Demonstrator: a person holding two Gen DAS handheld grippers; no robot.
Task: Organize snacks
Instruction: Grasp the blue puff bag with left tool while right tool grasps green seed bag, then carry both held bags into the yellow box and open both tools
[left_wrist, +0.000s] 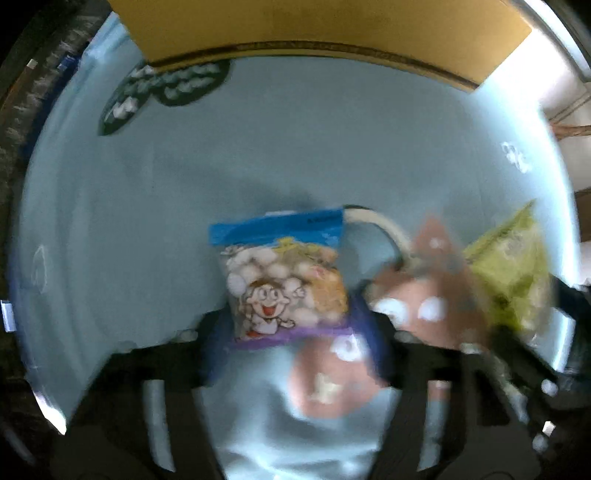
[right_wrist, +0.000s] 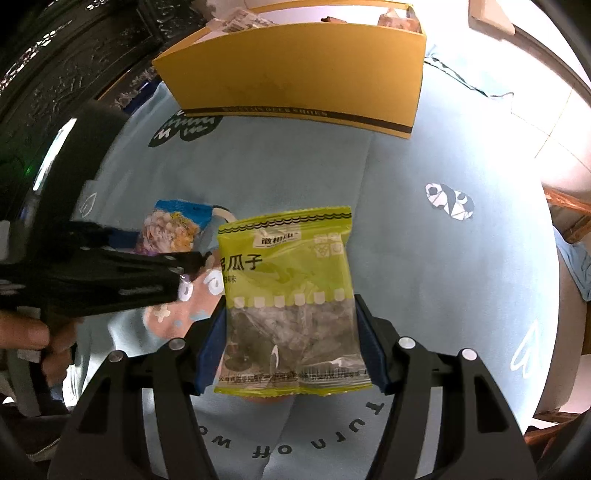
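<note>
Yellow box beyond fingers, contents unclear; right gripper clamped on one green packet, left gripper on one blue packet.

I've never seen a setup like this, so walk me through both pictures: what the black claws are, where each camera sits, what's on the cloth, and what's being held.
A person holds two handheld grippers; each carries a camera looking along its fingers. The right camera shows the right gripper clamped on a green snack packet, with the left gripper entering from the side. The blurry left camera shows the left gripper around a blue cartoon packet; contact is unclear. Both lie over a light blue printed cloth, with a yellow box behind.
</note>
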